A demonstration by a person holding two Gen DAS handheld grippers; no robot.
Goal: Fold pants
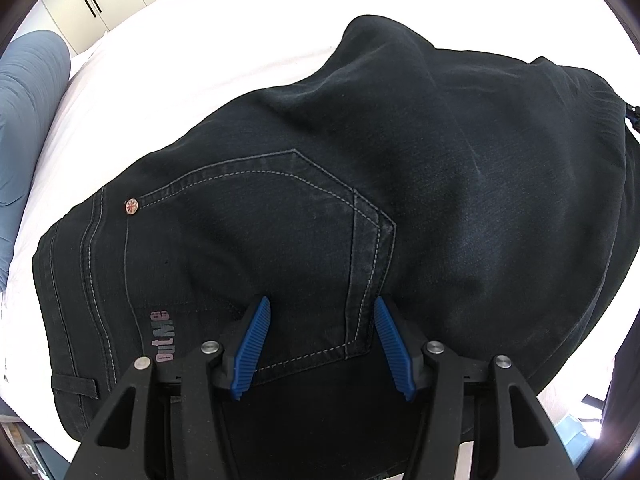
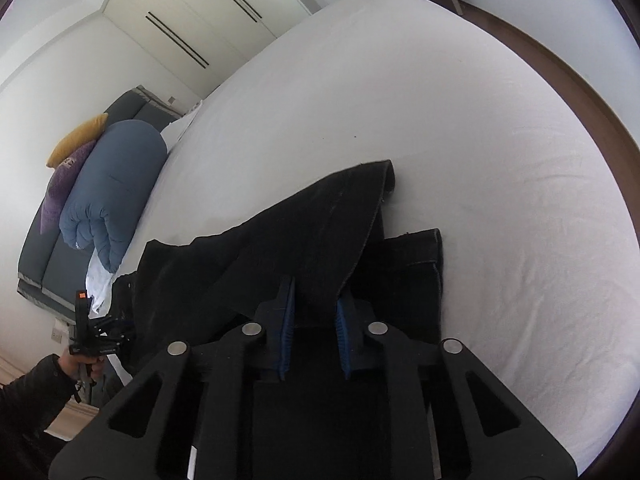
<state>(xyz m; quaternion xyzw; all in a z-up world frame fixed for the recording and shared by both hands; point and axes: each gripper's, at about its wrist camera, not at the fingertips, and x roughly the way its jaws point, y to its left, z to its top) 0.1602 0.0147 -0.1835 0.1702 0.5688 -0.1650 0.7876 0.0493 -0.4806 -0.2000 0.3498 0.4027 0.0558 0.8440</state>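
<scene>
Black jeans [image 1: 320,184] lie on a white bed [image 1: 208,40], seat side up, with a back pocket and a copper rivet [image 1: 131,206] showing. My left gripper [image 1: 322,308] is open, its blue pads on either side of the pocket seam near the waistband. In the right wrist view the leg end of the jeans [image 2: 320,232] is lifted and draped over another layer. My right gripper [image 2: 314,292] has its pads close around a fold of that leg fabric. The left gripper [image 2: 90,330] shows there at the lower left in a hand.
A rolled blue duvet [image 2: 108,196] lies at the bed's head with purple and yellow pillows [image 2: 64,168] behind it, also seen in the left wrist view [image 1: 24,120]. White wardrobes [image 2: 192,12] stand behind. The bed's far edge meets a brown floor [image 2: 592,96].
</scene>
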